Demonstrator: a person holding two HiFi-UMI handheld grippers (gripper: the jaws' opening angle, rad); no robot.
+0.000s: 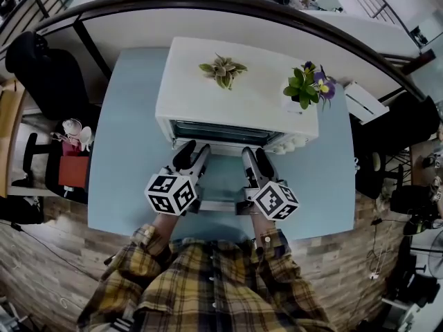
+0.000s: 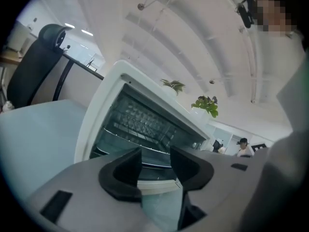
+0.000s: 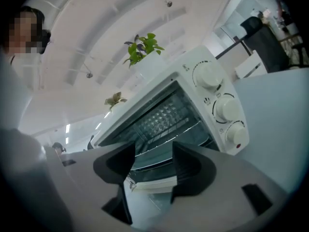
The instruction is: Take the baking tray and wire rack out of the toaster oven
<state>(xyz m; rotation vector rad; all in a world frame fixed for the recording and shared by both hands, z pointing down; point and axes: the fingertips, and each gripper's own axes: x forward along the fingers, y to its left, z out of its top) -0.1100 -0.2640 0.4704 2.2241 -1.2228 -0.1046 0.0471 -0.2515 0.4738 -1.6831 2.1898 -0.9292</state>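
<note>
A white toaster oven [image 1: 235, 102] stands on the blue table [image 1: 124, 171] with its glass door [image 1: 220, 178] folded down toward me. Inside, the wire rack [image 2: 137, 121] [image 3: 164, 116] sits on an upper level and the baking tray [image 2: 116, 146] [image 3: 171, 141] lies below it. My left gripper [image 1: 194, 154] [image 2: 155, 161] hovers over the door's left half, open, nothing between its pads. My right gripper [image 1: 255, 156] [image 3: 153, 163] hovers over the right half, also open and empty. Both point into the oven mouth, short of the rack and tray.
Two small potted plants [image 1: 223, 70] [image 1: 308, 85] stand on the oven's top. Three control knobs [image 3: 224, 108] run down the oven's right side. A black chair [image 1: 52, 75] stands left of the table, and a white box [image 1: 363, 102] lies at its right edge.
</note>
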